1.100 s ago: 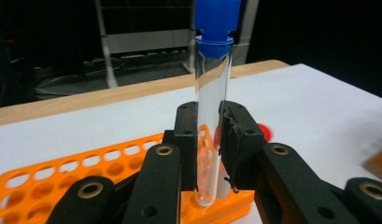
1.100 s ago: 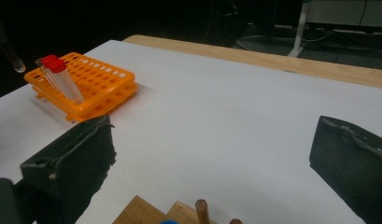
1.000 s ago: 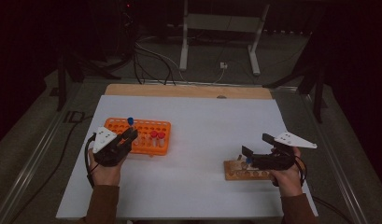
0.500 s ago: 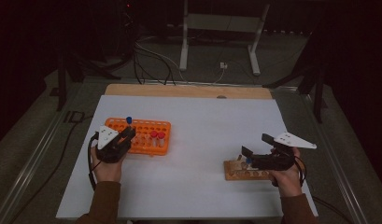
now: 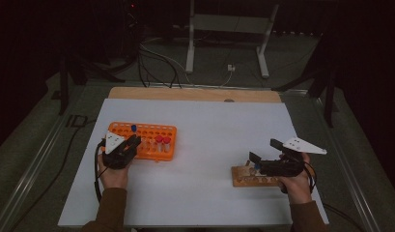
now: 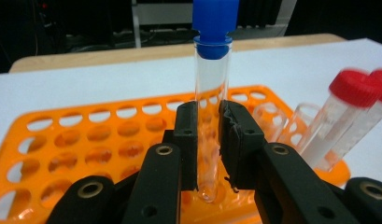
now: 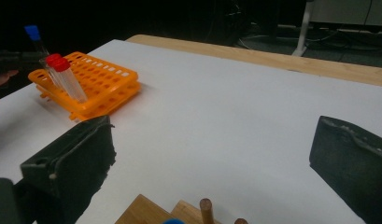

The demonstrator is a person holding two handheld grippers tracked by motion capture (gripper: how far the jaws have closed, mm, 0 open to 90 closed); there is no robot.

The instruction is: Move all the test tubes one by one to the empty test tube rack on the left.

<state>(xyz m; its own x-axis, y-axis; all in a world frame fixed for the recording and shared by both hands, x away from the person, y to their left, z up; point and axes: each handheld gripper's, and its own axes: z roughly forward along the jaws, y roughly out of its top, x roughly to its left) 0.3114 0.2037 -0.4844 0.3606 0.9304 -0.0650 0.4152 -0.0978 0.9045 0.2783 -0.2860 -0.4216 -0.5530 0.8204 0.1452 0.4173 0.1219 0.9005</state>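
I had the left gripper (image 6: 208, 140) clamped on the blue-capped tube (image 6: 211, 107), upright, its bottom just over the holes of the orange rack (image 6: 86, 140) directly beneath. My right gripper (image 7: 212, 158) hung open over the wooden block (image 5: 253, 176), well apart across the counter (image 5: 209, 125).

in the left gripper view the blue cap (image 6: 215, 21) of the clear tube (image 6: 211, 116) is cut off by the top edge, and the tube's foot sits half behind the black jaws. at the right edge the two red-capped tubes (image 6: 352, 116) are blurred, the farther one clipped by the frame. in the right gripper view the wooden block (image 7: 179, 212) at the bottom centre is cut off by the bottom edge. in the high view the holes of the orange rack (image 5: 151, 140) are too small to count.
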